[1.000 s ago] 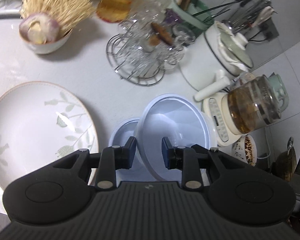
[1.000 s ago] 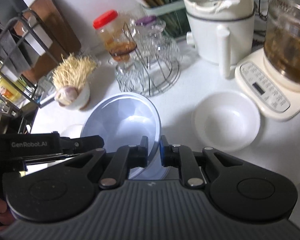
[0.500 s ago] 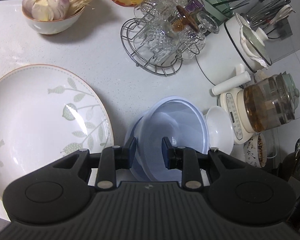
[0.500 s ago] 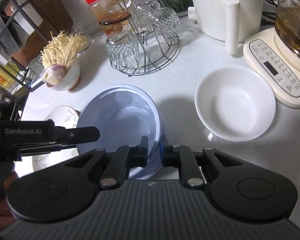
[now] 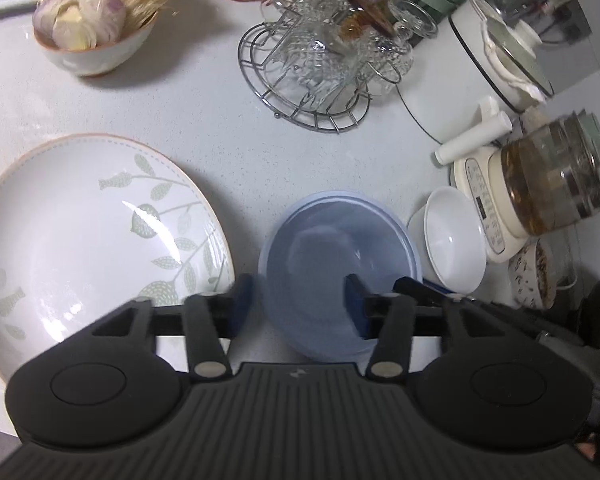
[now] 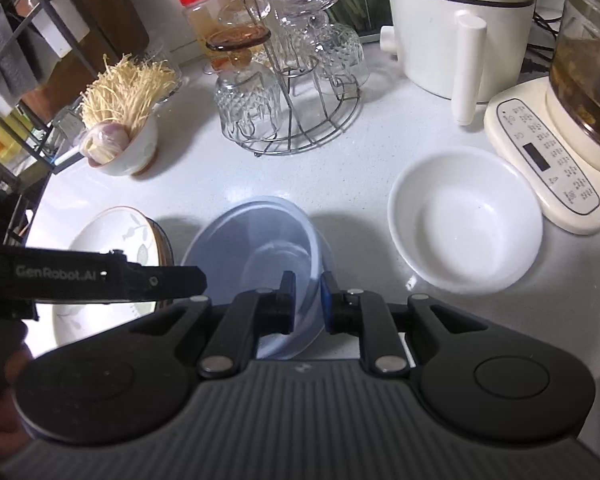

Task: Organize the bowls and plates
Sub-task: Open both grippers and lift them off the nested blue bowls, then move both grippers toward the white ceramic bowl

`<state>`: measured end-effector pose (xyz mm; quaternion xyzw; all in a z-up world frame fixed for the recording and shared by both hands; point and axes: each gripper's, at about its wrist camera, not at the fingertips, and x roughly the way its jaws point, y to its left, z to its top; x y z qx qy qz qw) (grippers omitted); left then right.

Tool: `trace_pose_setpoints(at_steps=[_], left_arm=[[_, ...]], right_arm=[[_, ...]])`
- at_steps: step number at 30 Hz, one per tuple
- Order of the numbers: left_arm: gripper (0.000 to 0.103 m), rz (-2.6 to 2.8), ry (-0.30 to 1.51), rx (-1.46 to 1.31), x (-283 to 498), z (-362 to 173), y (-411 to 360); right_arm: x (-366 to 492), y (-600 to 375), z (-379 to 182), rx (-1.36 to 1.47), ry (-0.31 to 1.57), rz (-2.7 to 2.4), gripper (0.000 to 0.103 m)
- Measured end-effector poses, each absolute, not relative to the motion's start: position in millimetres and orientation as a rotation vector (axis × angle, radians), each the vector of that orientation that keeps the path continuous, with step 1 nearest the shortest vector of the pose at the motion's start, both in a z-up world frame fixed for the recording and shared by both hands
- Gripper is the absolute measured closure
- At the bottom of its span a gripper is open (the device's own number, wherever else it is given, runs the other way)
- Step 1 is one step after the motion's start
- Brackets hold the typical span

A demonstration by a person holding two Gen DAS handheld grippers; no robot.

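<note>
Bowls [image 5: 340, 264] sit nested on the desk; both my tools [image 5: 300, 308] [image 6: 307, 304] are opening, and snagging the rim could tip them.

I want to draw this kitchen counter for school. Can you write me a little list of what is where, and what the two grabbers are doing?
counter: white
blue bowls: two nested, in the middle
leaf plate: left of the blue bowls
white bowl: empty, right of the blue bowls
bowl at the back: holds garlic and thin mushrooms
glass rack: wire, with upturned glasses
left gripper: opening, blue bowl rim between its fingers
right gripper: opening, blue bowl rim between its fingers
</note>
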<state>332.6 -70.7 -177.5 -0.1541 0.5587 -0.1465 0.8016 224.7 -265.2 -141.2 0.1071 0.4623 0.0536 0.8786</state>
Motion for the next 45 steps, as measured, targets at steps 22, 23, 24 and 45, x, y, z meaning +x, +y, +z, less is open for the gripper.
trace_pose_setpoints(at_steps=[22, 23, 24, 45], left_arm=[[0.041, -0.48, 0.977, -0.199, 312, -71, -95], [0.041, -0.491, 0.968, -0.195, 312, -68, -96], [0.041, -0.503, 0.96, -0.189, 311, -64, -98], [0.041, -0.658, 0.878, -0.021, 310, -39, -151]], right_arm=[[173, -277, -57, 0.256, 0.698, 0.031, 0.054], [172, -279, -54, 0.254, 0.687, 0.022, 0.054], [170, -281, -51, 0.254, 0.675, 0.013, 0.054], [136, -314, -34, 0.291, 0.559, -0.145, 0.054]])
